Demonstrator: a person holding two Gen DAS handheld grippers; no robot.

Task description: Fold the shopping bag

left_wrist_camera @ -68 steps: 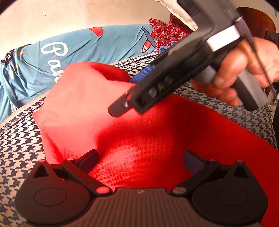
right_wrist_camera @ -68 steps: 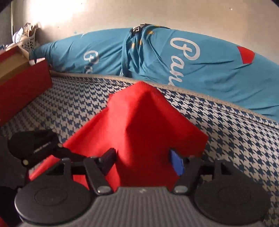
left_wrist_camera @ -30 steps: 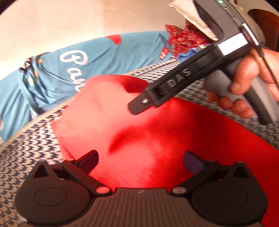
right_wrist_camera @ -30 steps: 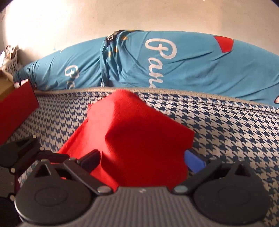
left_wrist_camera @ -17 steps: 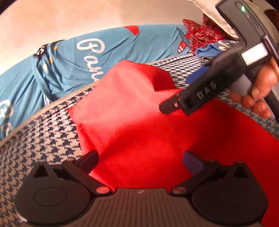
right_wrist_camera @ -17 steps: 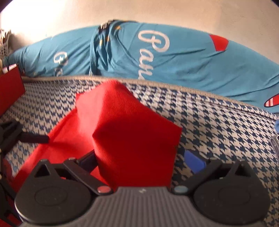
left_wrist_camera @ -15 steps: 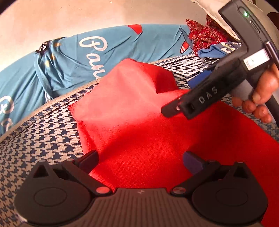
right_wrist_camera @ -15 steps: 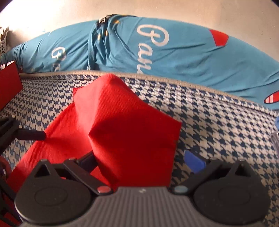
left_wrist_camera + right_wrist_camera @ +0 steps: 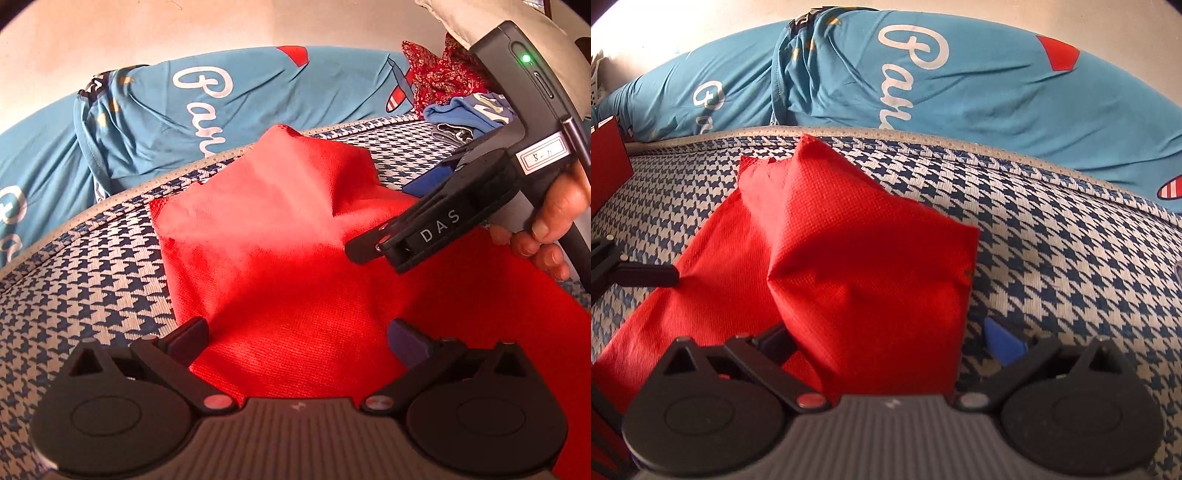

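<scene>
The red shopping bag (image 9: 295, 266) lies on a blue-and-white houndstooth cover (image 9: 92, 280), its long axis running from the lower right of the left wrist view up toward the centre, where one end stands raised in a peak. The right gripper (image 9: 890, 339) is the nearer one to that raised end: in its own view the lifted fold fills the middle of the frame between its fingers, which stand apart, and the cloth seems draped there rather than pinched (the lower edge is hidden behind the gripper body, so a grip cannot be ruled out). A hand (image 9: 554, 218) holds it at the right edge of the left view. The left gripper (image 9: 299, 332) hangs over the flat part of the bag, fingers apart and empty.

Bringing the peak back along the long axis looks like the next move.

Beyond the cover, across the top of both frames, lie light blue cloth with white lettering (image 9: 960, 85) and a pale wall (image 9: 184, 29).
</scene>
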